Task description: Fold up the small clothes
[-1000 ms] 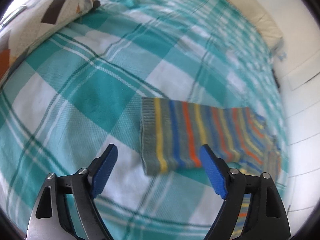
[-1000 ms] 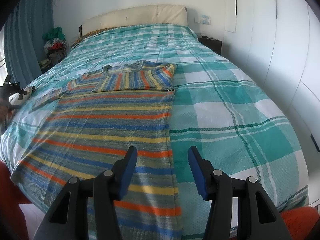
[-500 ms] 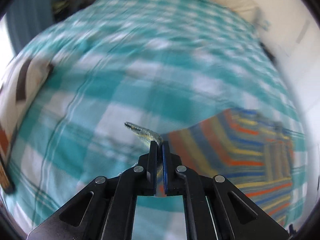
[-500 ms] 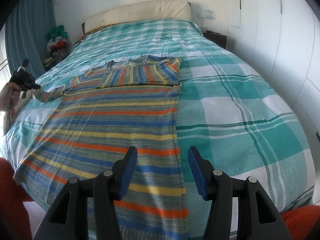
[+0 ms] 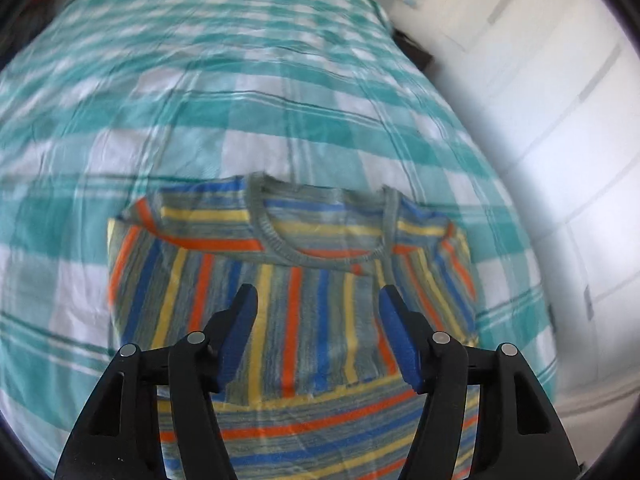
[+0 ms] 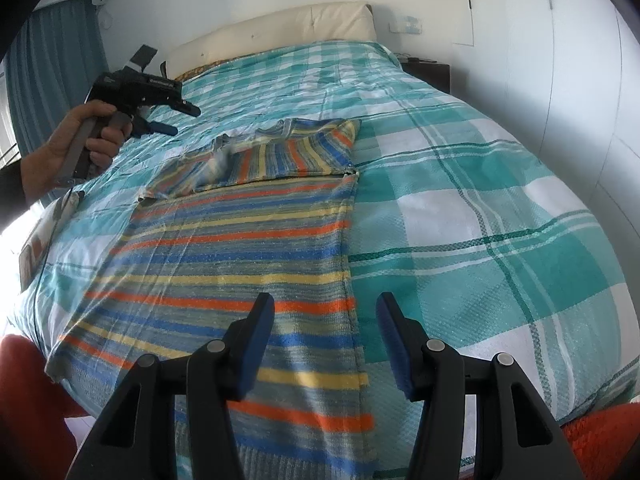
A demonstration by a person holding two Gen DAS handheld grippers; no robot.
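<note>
Fingers of the right gripper [image 6: 322, 340] are spread, empty, low over the near hem of the striped sweater [image 6: 240, 264]; its right edge runs straight away between them. Open plaid bedspread [image 6: 480, 208] fills the whole right side. Farther off, both sleeves lie folded across the chest. The left gripper [image 6: 172, 118], held in the left hand [image 6: 76, 140] above the bed's left side, also stands spread and empty; its own view looks down on the collar [image 5: 316, 240]. Beyond lies the cream headboard [image 6: 280, 28].
</note>
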